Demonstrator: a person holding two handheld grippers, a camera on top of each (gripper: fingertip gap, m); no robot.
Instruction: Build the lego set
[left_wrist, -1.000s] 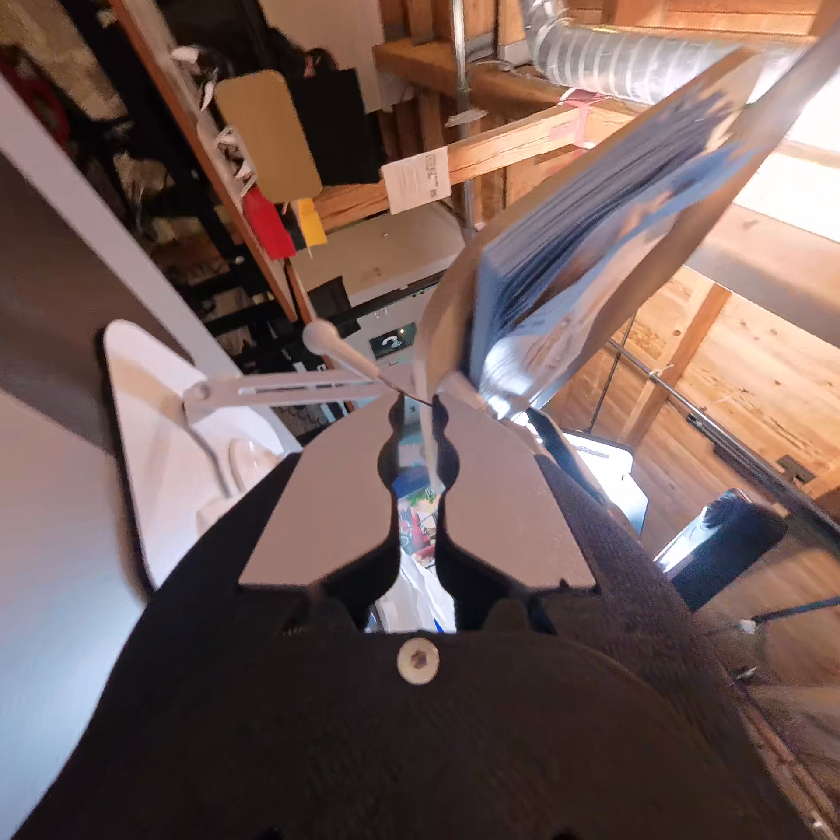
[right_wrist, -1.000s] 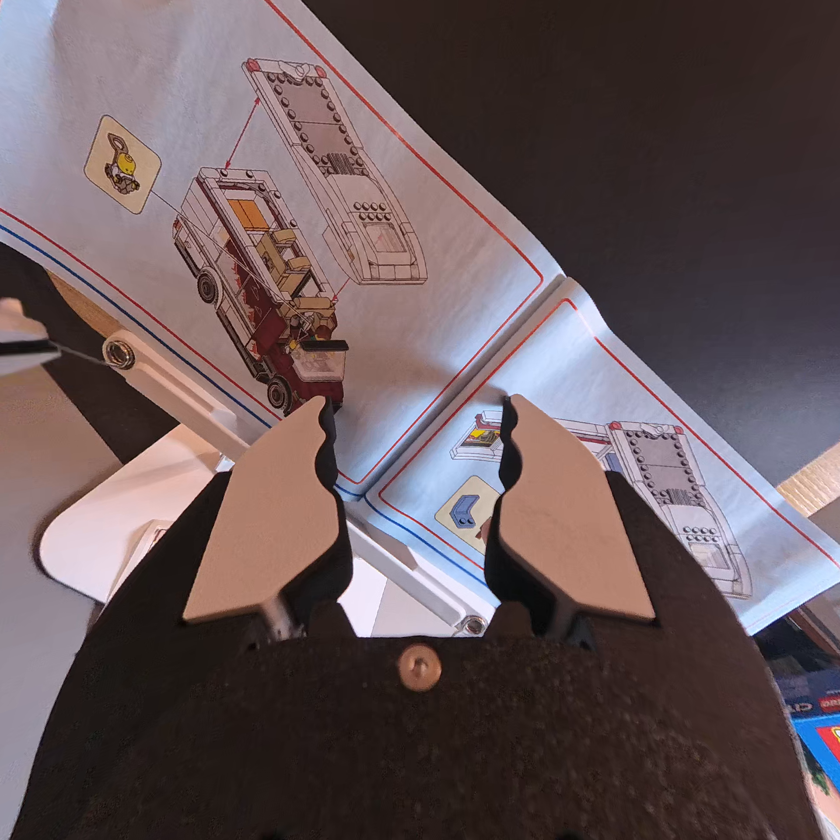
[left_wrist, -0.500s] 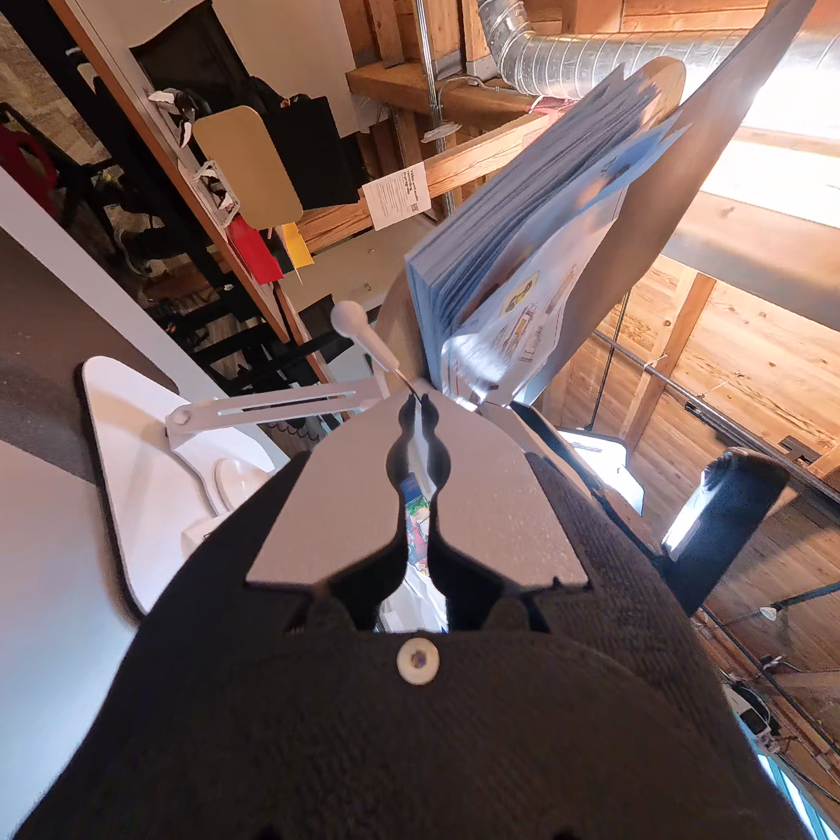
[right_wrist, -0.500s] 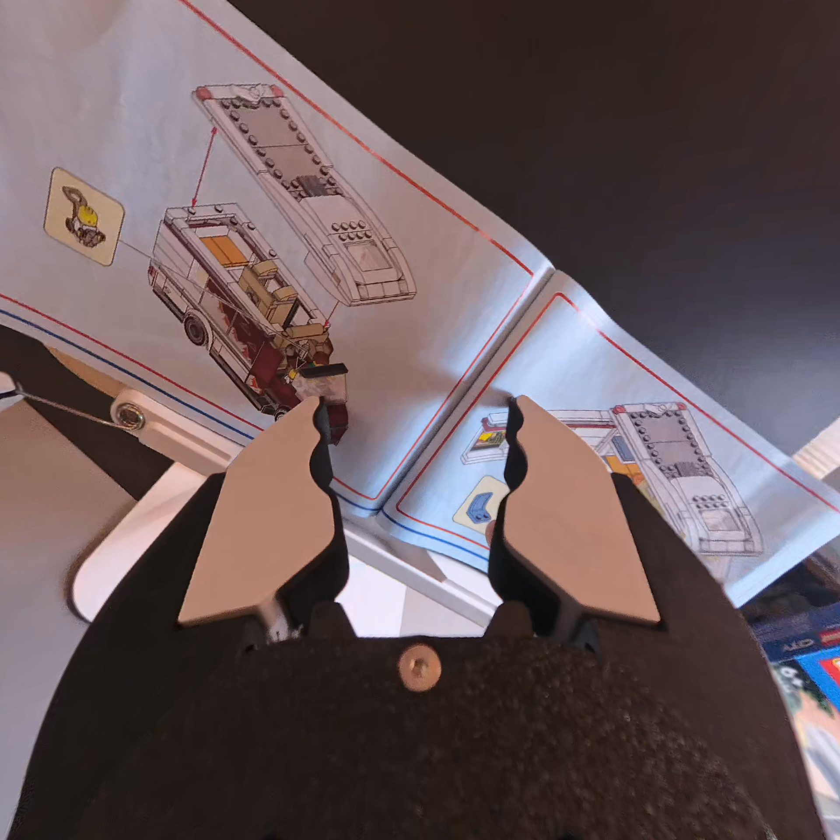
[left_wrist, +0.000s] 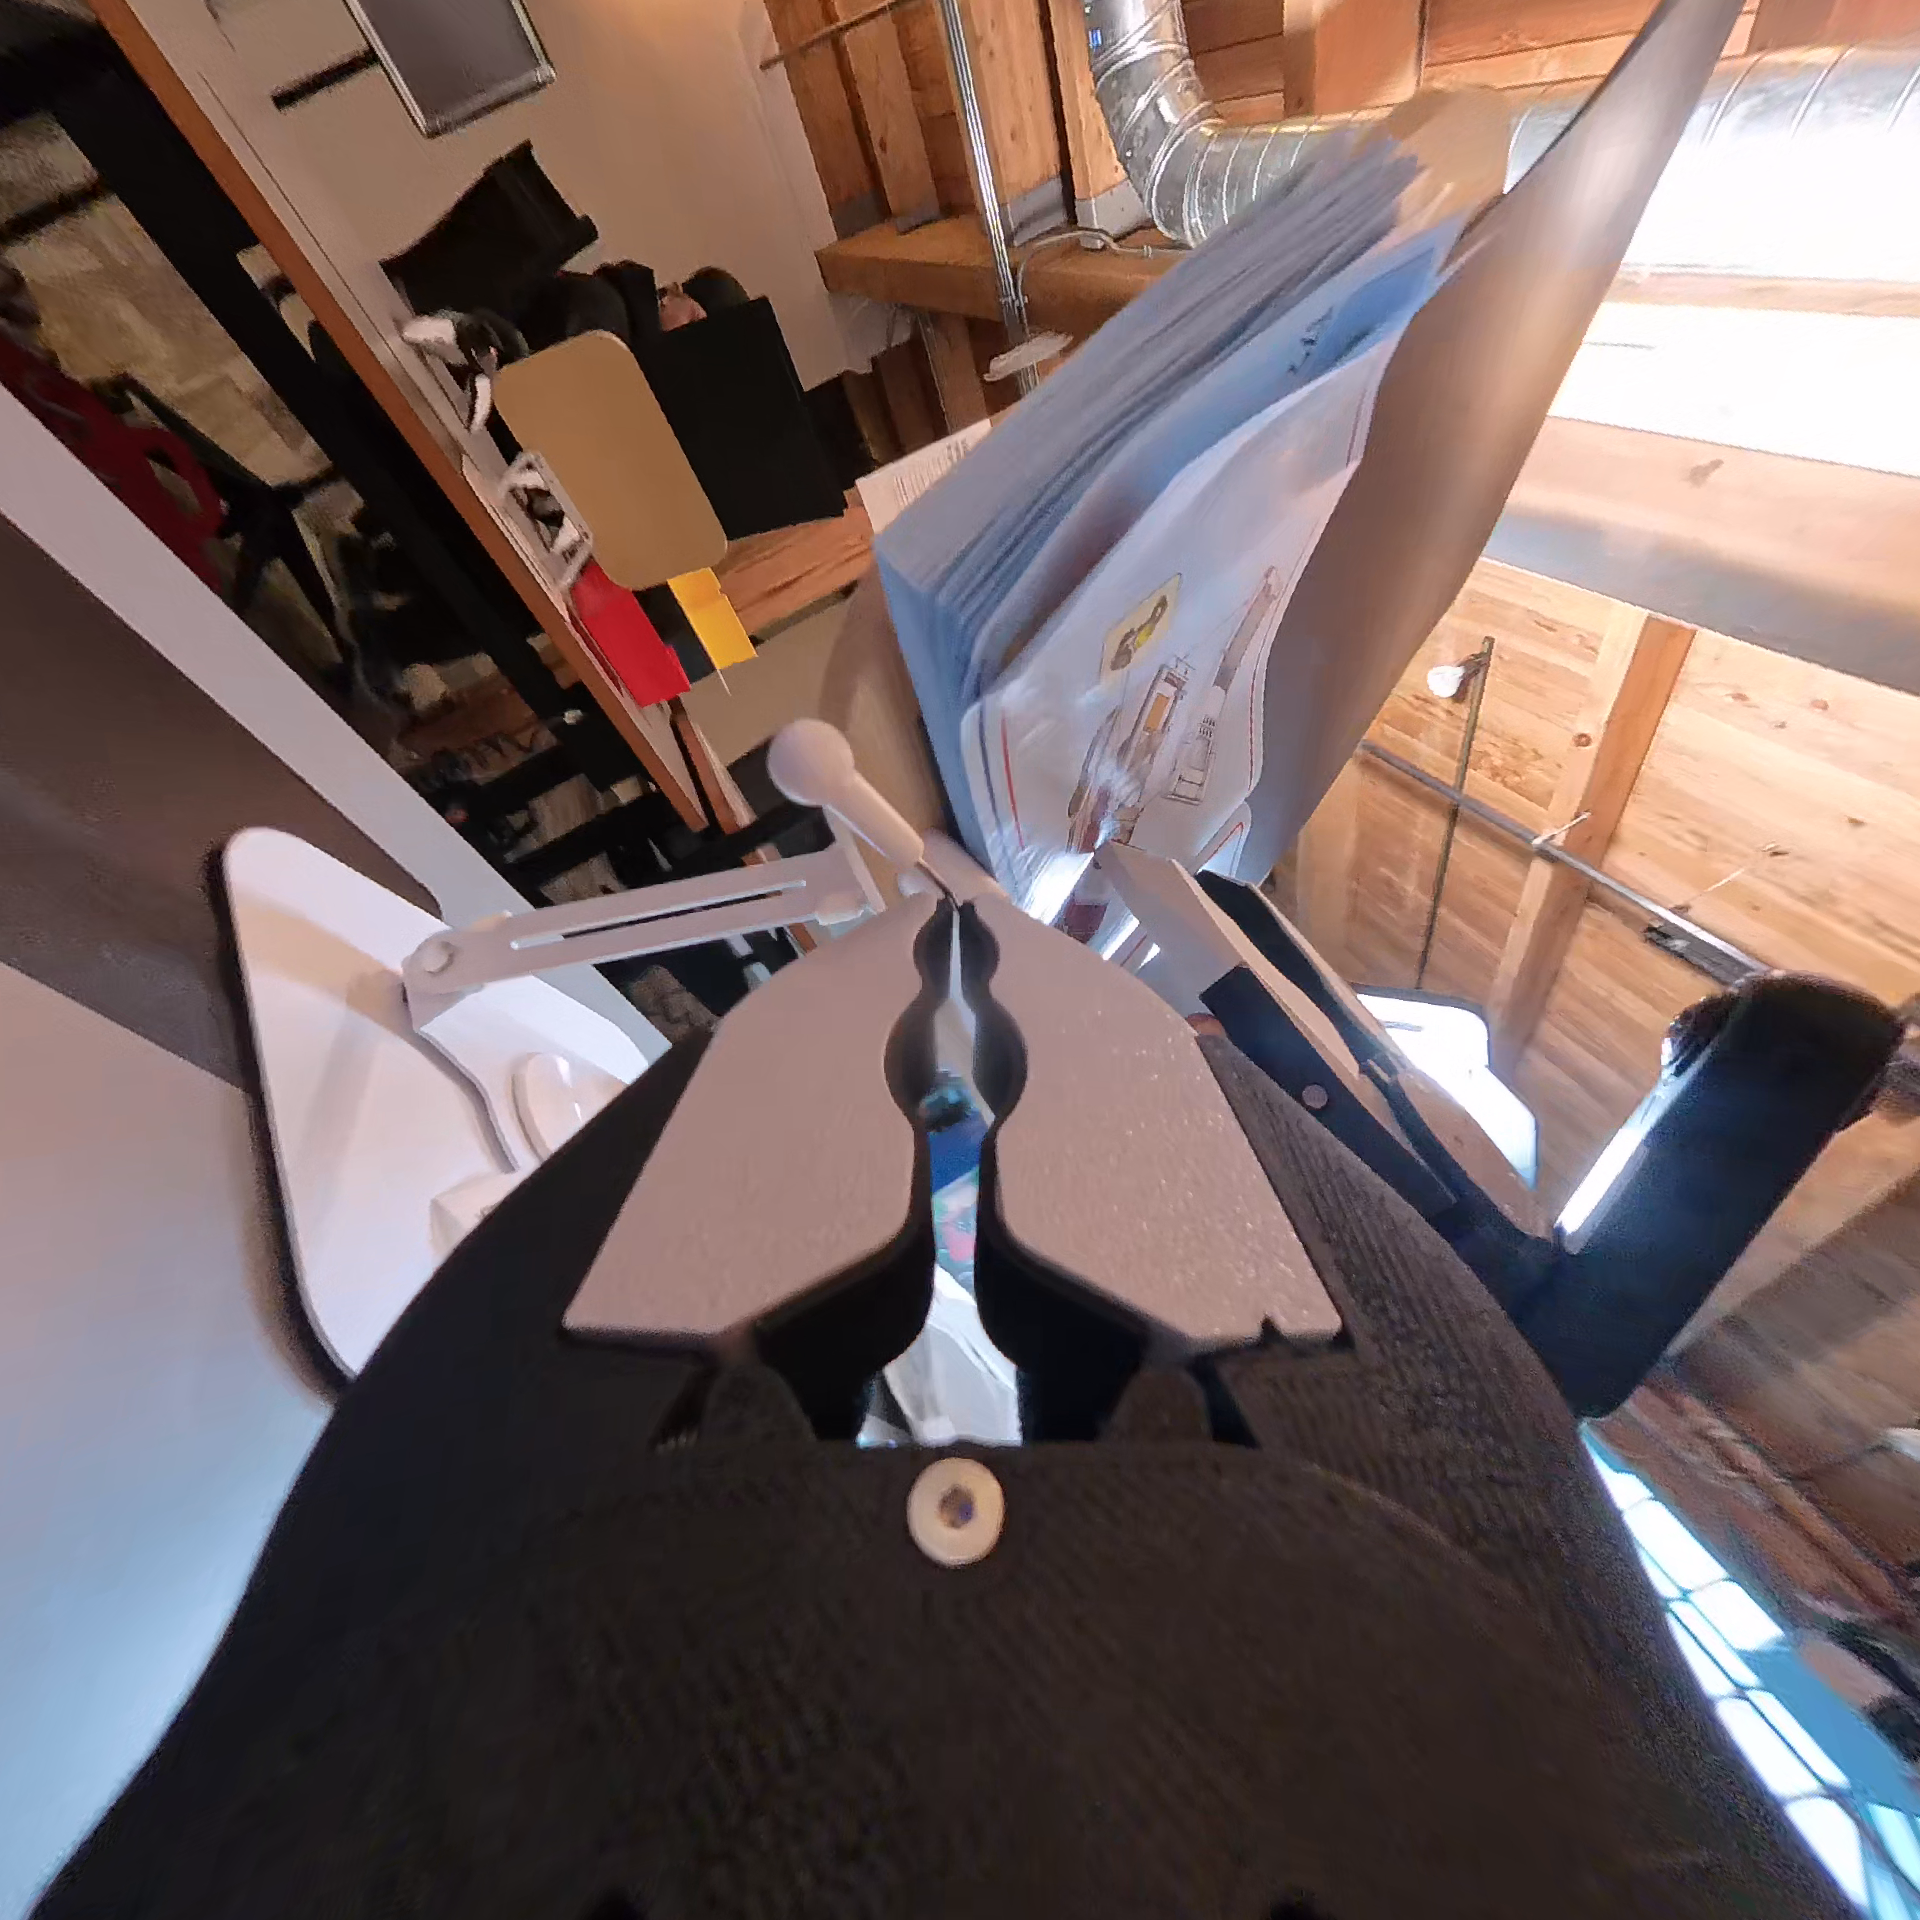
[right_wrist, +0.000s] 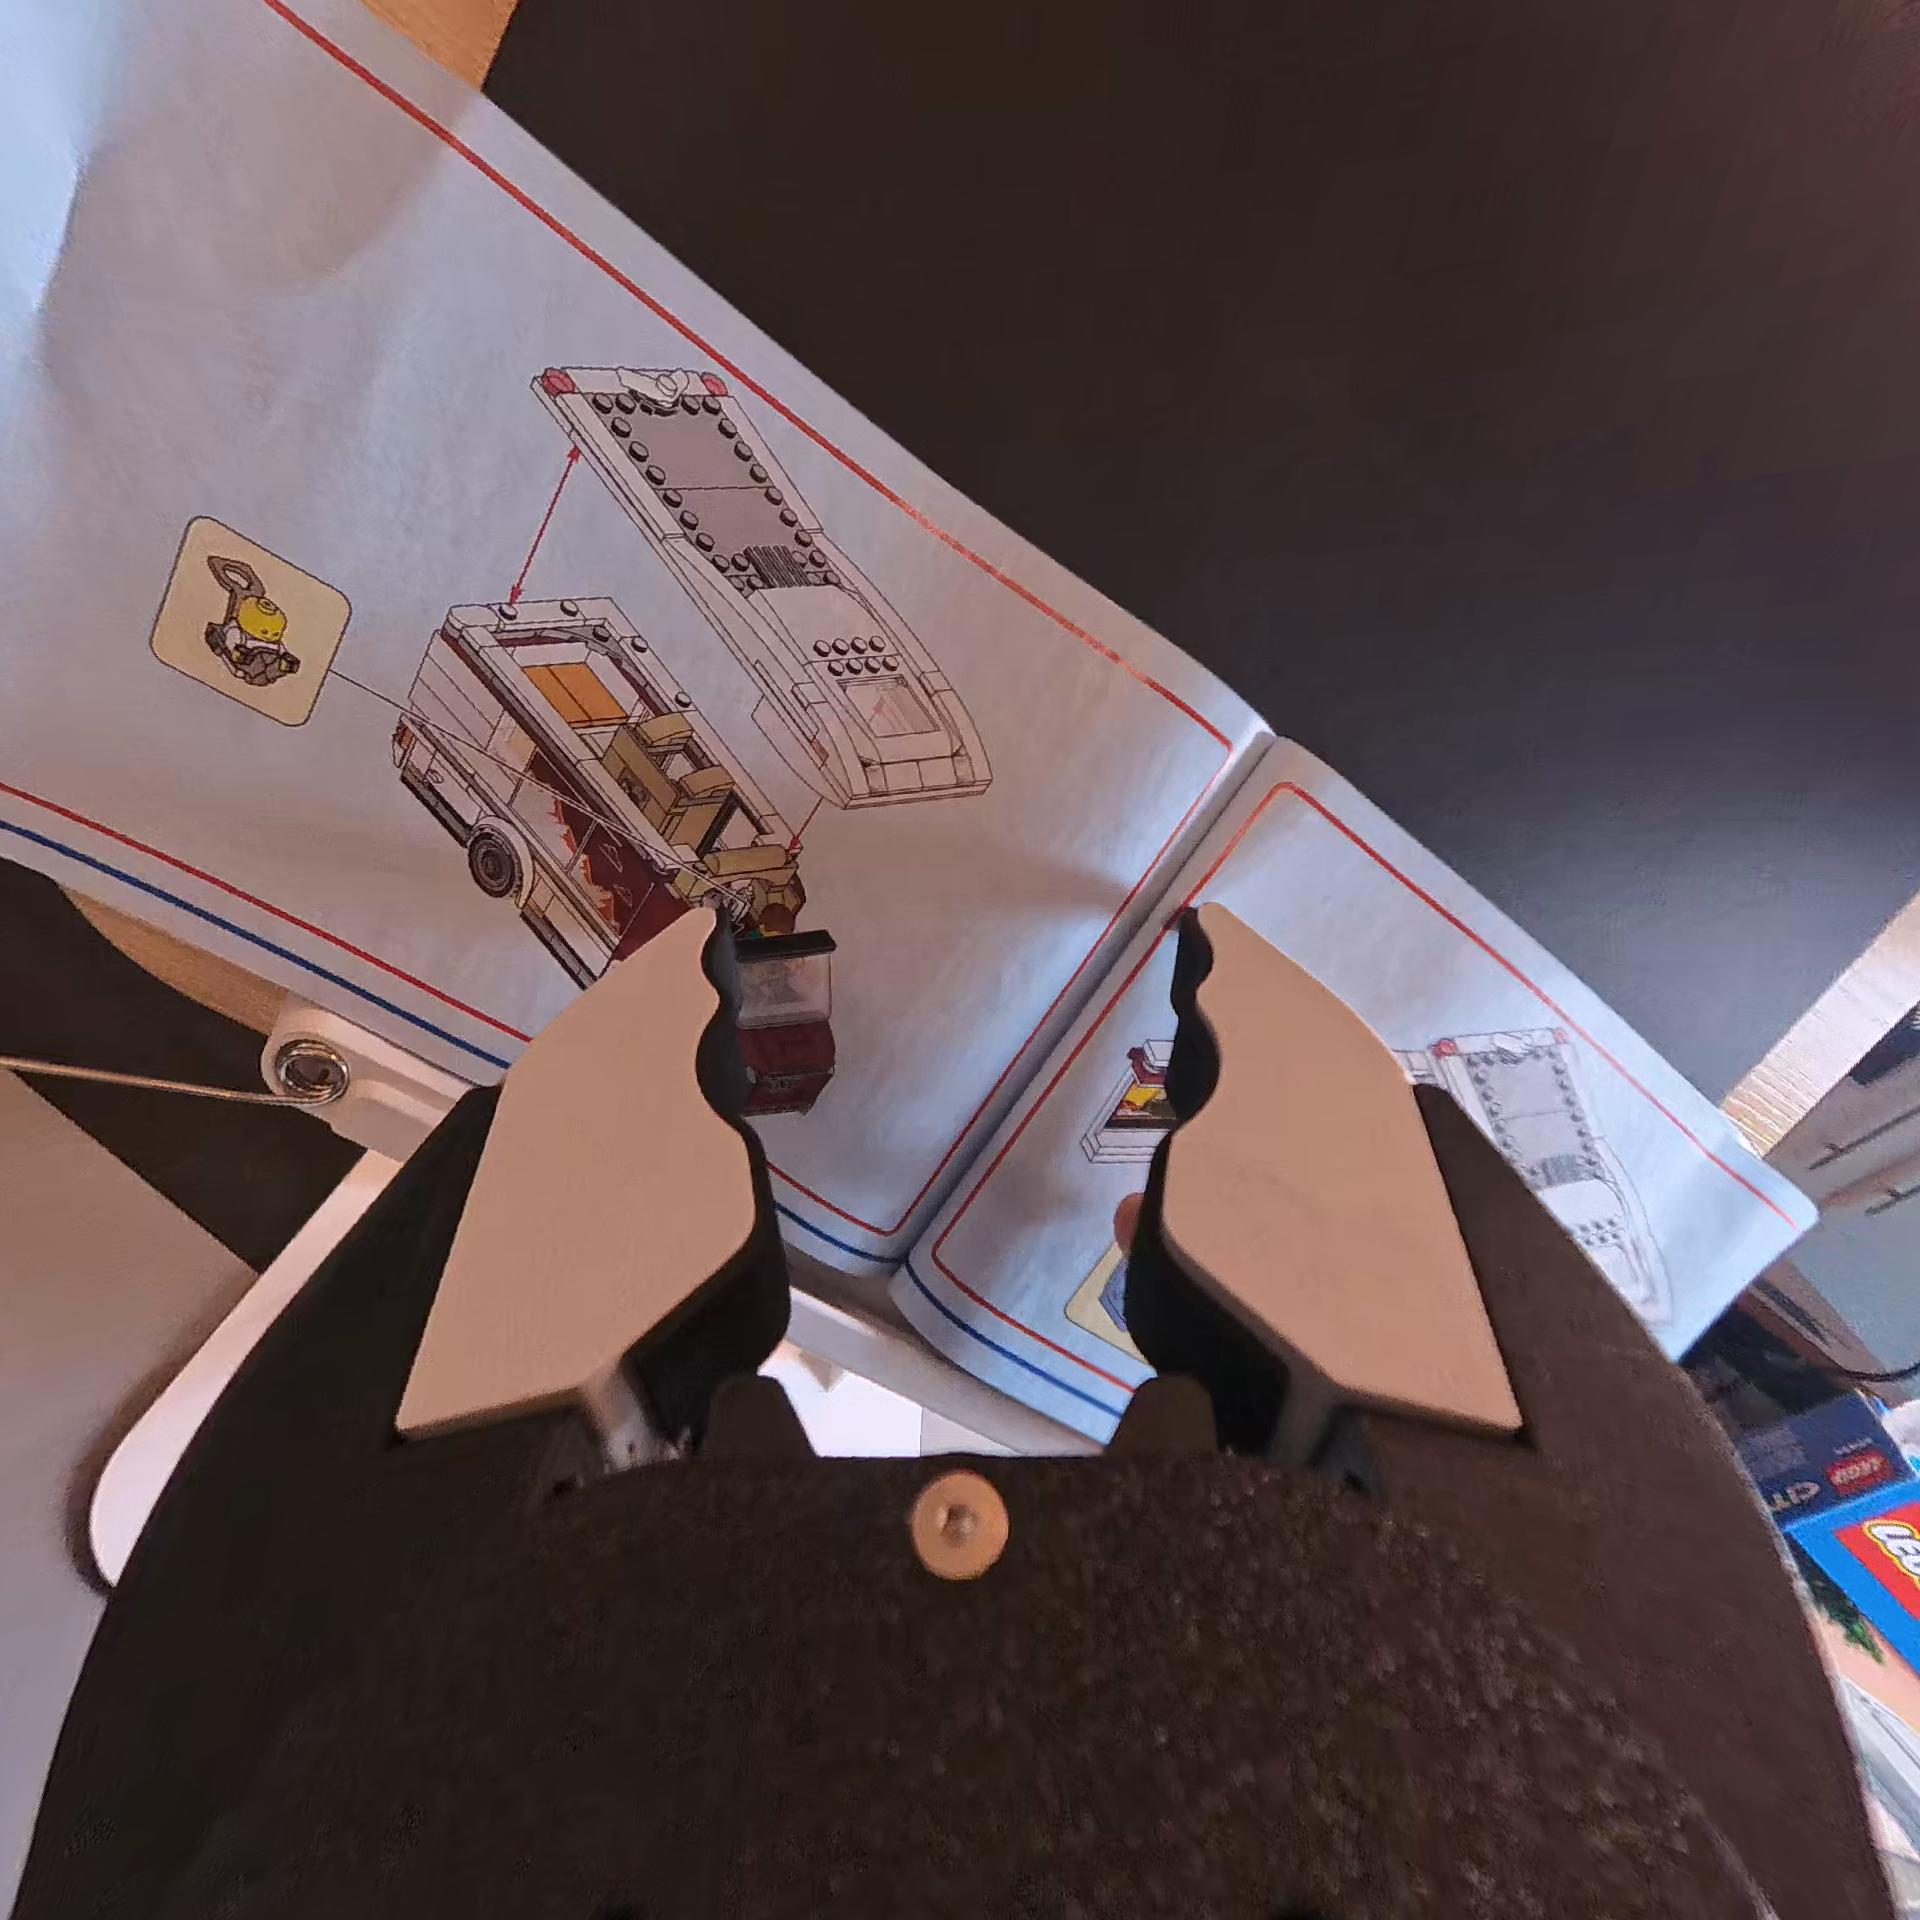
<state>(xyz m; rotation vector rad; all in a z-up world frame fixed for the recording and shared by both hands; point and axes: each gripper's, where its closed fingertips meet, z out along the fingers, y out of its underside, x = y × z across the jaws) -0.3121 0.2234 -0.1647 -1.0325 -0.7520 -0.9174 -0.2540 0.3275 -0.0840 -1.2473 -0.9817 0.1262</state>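
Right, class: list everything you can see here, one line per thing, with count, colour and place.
instruction booklet: one, pale blue pages, open on the stand
book stand: one, white base, wooden back, on the table
page-holder arm: one, white knob on a wire, left of the booklet
box: one, blue, lower right
duct: one, silver, overhead
left claw: one, black and grey, shut, tips by the holder's wire
right claw: one, black and grey, open, grasping nothing, facing the booklet
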